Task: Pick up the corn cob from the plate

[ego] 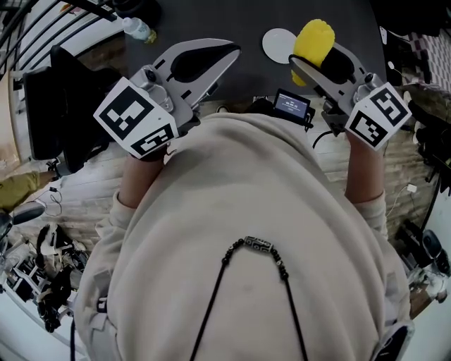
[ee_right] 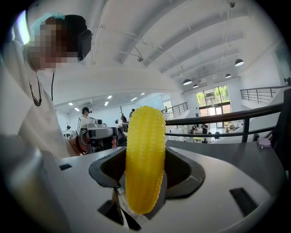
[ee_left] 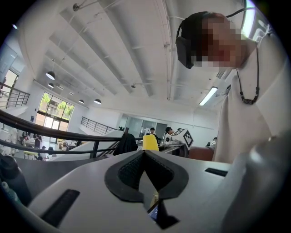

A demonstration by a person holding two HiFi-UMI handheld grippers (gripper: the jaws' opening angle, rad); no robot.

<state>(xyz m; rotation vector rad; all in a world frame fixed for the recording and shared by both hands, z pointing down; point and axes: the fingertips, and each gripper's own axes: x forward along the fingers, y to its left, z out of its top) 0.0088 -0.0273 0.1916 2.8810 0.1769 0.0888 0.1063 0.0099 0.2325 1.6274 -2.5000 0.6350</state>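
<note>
The yellow corn cob (ego: pixel 312 42) stands upright between the jaws of my right gripper (ego: pixel 315 55), which is shut on it and held up in front of the person's chest. In the right gripper view the cob (ee_right: pixel 145 154) fills the gap between the dark pads (ee_right: pixel 182 170). The round white plate (ego: pixel 277 44) lies bare on the dark table just left of the cob. My left gripper (ego: pixel 231 52) is raised at the left, its jaws shut together with nothing between them. In the left gripper view its pads (ee_left: pixel 132 170) meet at the tip, and the cob (ee_left: pixel 150 142) shows beyond.
The dark table (ego: pixel 211 17) runs along the top. A clear water bottle (ego: pixel 138 29) stands at its left end. A small device with a lit screen (ego: pixel 292 105) sits at the person's chest. A black case (ego: pixel 49 106) and floor clutter (ego: pixel 42 282) are at the left.
</note>
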